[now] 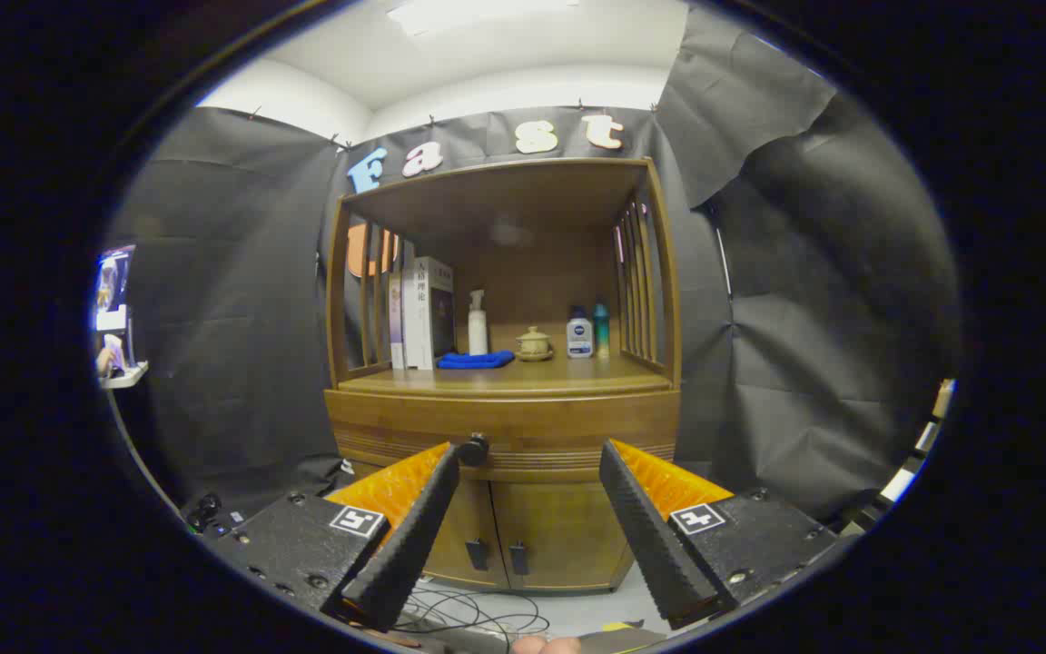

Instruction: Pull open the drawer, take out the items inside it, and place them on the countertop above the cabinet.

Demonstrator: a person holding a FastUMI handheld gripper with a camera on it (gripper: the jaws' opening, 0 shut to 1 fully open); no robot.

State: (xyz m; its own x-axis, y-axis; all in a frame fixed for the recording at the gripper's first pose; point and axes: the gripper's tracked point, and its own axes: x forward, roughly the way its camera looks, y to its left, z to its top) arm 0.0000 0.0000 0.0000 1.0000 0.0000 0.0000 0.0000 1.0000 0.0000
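Tool (530, 454) fingers were spread wide, holding nothing, apart from the cabinet ahead. Loose cables (478, 618) lay on the floor below them. Beyond the fingers stood a wooden cabinet (505, 454) with two lower doors (523, 536). Above those was the drawer (505, 429), closed, its dark knob (473, 449) just beside the left fingertip in view; contact could not be told. The surface (505, 380) above the drawer carried upright books (421, 313), a folded blue cloth (476, 360), a white spray bottle (478, 323), a small lidded pot (534, 343), a white bottle with a blue cap (579, 332) and a teal bottle (601, 329). Black cloth (232, 363) walled the booth behind.
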